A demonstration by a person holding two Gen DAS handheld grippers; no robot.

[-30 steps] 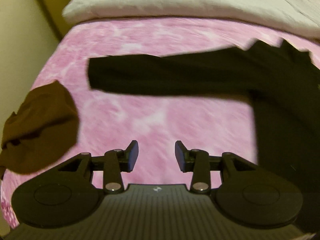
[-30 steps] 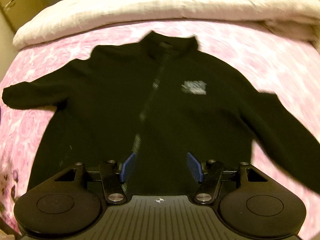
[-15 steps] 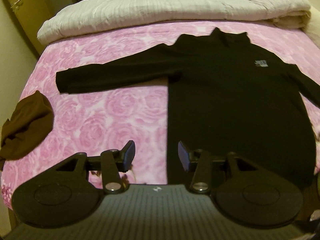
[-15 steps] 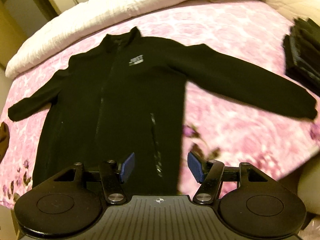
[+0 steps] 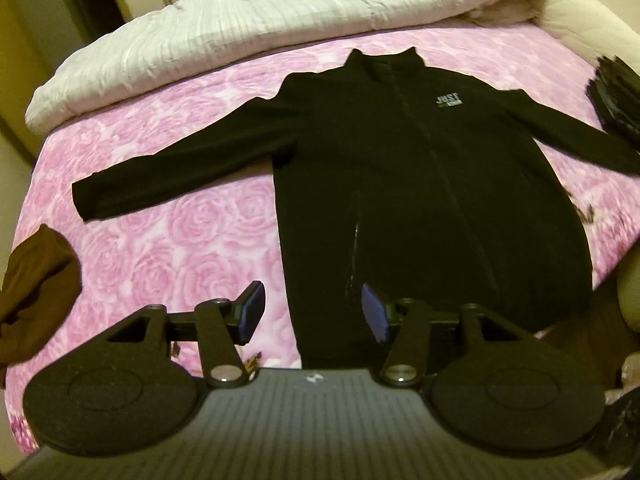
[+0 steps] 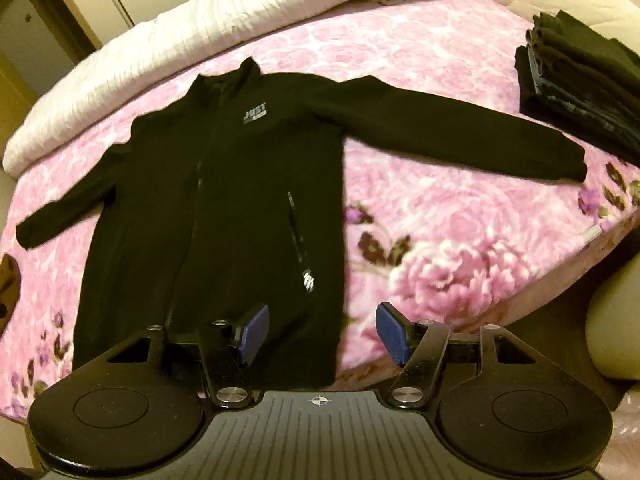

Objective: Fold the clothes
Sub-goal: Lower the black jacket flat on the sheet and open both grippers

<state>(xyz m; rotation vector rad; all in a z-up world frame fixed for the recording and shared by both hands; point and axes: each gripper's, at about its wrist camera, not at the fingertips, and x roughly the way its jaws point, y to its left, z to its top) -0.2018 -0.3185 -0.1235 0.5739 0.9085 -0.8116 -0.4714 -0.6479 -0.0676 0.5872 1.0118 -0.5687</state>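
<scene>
A black zip-up jacket [image 5: 404,184] [image 6: 240,200] with a grey chest logo lies flat, front up, on the pink floral bedspread [image 5: 180,248] [image 6: 460,232], both sleeves spread out sideways. My left gripper [image 5: 312,312] hovers open above the hem's left corner, holding nothing. Over the hem's right edge, my right gripper [image 6: 320,334] is open and empty too. Neither touches the cloth.
A stack of folded dark clothes [image 6: 580,80] [image 5: 616,100] sits at the bed's right side. A crumpled brown garment [image 5: 36,292] lies at the left edge. A rolled white duvet [image 5: 260,40] [image 6: 180,52] runs along the far side. The bed's near edge is just below the grippers.
Both grippers have pulled back and up from the jacket, so the whole garment now shows. Left view swung right from the left sleeve; right view shifted toward the right sleeve. Both stayed open.
</scene>
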